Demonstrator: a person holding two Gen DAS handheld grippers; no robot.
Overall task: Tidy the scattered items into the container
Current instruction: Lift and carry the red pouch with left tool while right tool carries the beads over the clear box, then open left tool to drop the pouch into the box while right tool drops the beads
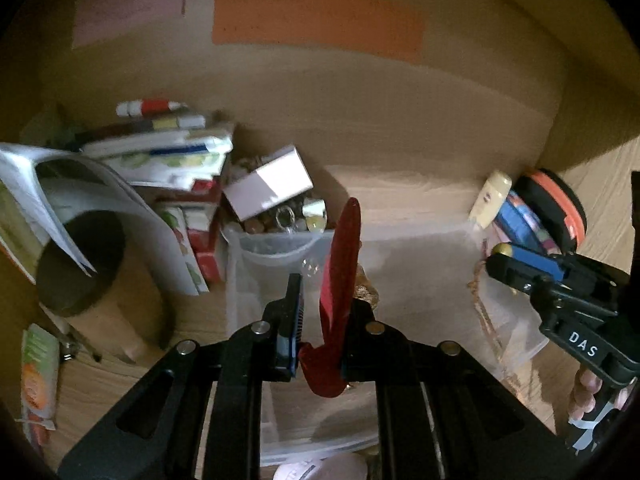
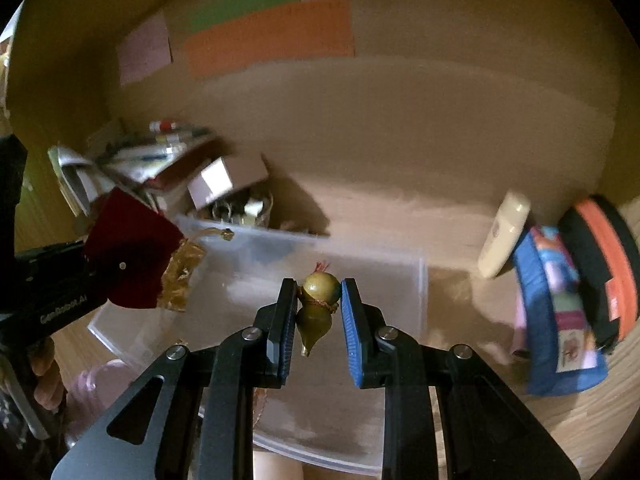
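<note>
Both tongs tilt down over the clear plastic container on the counter. Left tongs grip a dark red pouch; right tongs, marked "DAS", clamp a small olive gourd charm.

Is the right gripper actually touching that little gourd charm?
Touching. In the right wrist view the right gripper has both pads pressed against the gourd charm, which hangs between them above the clear container.
</note>
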